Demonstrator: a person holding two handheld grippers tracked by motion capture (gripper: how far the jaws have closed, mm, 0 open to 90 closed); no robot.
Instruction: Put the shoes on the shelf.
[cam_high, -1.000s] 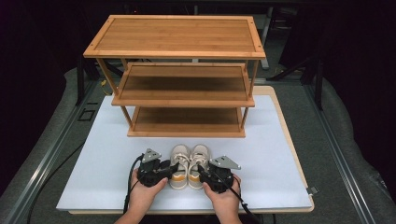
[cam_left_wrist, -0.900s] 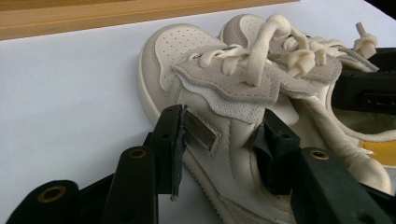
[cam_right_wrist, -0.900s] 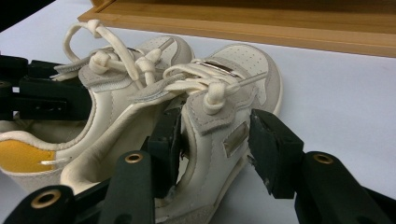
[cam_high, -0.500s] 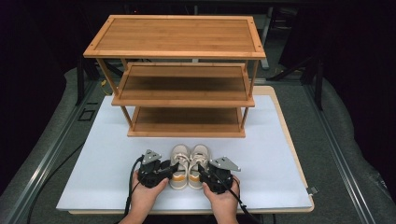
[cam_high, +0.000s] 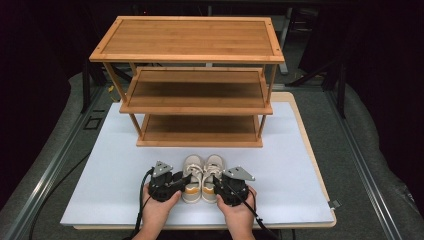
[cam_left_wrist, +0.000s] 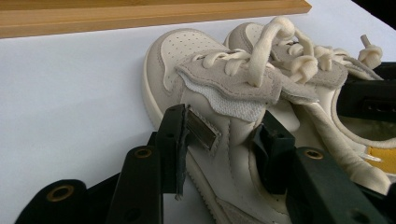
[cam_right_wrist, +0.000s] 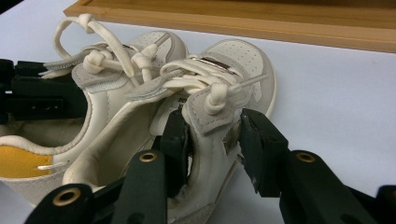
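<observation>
Shoes are the job here: a small cream pair to be gripped and, judging by the layout, lifted onto the wooden rack (cam_high: 192, 80) that stands at the far side of the white board (cam_high: 110, 170). The rack has three bamboo shelves, all bare, with its lowest shelf just beyond the toes. The pair sits side by side near the board's near edge, about midway along it, toes pointing at the rack. The left shoe (cam_high: 192, 172) has the left gripper (cam_high: 183, 179) on it; in the left gripper view the jaws straddle its outer side wall and collar, closed down onto the leather. The right shoe (cam_high: 214, 172) is held the same way by the right gripper (cam_high: 218, 181), jaws pinching its side wall below the strap. Grasping looks finished; the next move calls for raising both shoes level, keeping them from swinging, and carrying them forward to a shelf.
</observation>
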